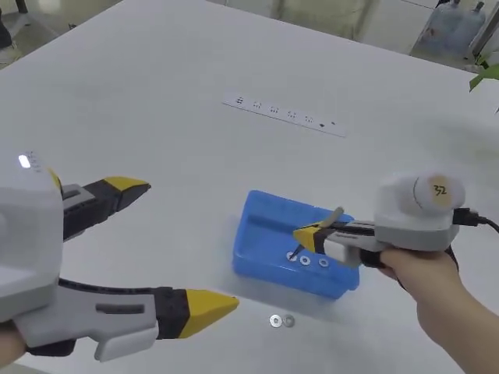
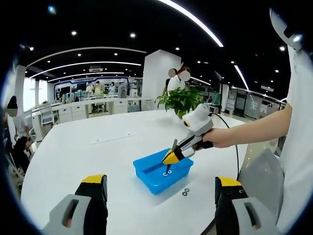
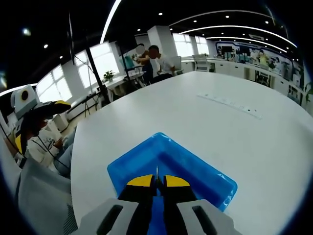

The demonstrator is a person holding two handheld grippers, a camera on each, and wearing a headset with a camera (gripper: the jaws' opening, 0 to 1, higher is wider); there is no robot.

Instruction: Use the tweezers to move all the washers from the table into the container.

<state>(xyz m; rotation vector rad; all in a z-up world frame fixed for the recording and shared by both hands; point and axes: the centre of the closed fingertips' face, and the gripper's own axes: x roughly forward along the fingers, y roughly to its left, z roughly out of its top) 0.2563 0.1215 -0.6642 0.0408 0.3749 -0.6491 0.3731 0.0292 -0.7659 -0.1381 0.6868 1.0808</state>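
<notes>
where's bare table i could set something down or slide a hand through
Widest bare stretch: the table between the power strip and the blue container, and everything left of the strip. Crowded: over the container, where the right gripper holds tweezers, and just in front, with two washers near the open left gripper.

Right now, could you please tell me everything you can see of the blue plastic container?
The blue plastic container is a shallow, open rectangular tray with low walls, sitting flat on the white table. Three small metal washers lie on its floor close to its nearer wall. The right gripper, shut on thin tweezers, hangs over it, tips pointing down inside; contact is unclear.
</notes>
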